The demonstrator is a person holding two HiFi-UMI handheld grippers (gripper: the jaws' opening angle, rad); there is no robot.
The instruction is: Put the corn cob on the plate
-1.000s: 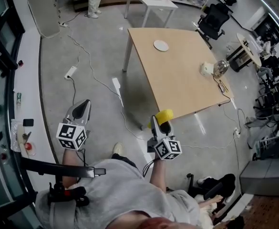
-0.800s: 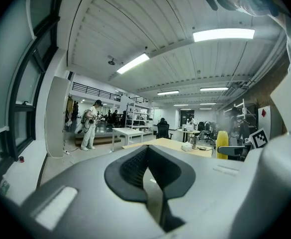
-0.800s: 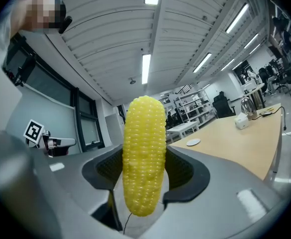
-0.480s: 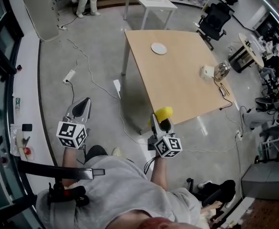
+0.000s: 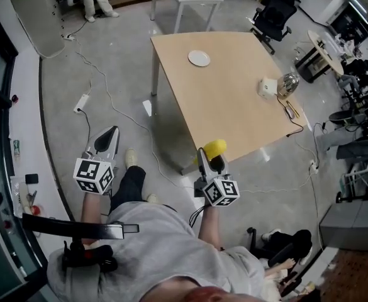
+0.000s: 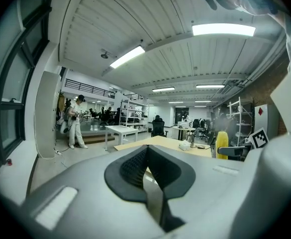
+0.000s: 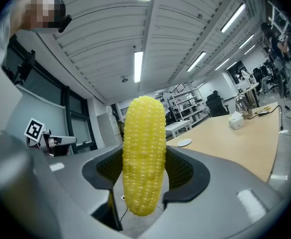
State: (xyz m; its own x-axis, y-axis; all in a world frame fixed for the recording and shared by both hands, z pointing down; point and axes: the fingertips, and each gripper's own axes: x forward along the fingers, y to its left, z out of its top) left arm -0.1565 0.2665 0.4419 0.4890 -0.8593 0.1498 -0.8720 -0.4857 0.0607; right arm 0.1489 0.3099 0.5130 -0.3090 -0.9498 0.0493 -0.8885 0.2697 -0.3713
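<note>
The grey floor point(image 5: 108, 74) takes up most of the head view, with cables trailing across it; the wooden surface point(image 5: 234, 106) stands ahead and to the right, its near corner just beyond the right claw point(image 5: 210, 160); the person stands short of it, both claws held out over the floor.

The left claw point(image 5: 107, 140) hangs at the left, well apart from the surface; its own view shows the jaws drawn together, with only a thin slit and nothing between them.

The right claw is clamped on the corn cob point(image 7: 144, 153); the dark pads press its flanks in the lower half, and the cob stands upright along the jaws with its rounded tip well clear of them.

The small white plate point(image 5: 199, 58) lies bare at the far left of the surface, well apart from the cob; a white box point(image 5: 268, 88) and a glassy vessel point(image 5: 289, 83) sit near the right edge.

The cob looks stiff and fairly light; the rows of kernels should give the pads purchase, so a slip seems unlikely, though hard squeezing could bruise them if it is real, which I cannot tell. The hold across its girth suits it; being round, it will probably roll, so it wants laying on its side in the plate's middle, not dropping.
</note>
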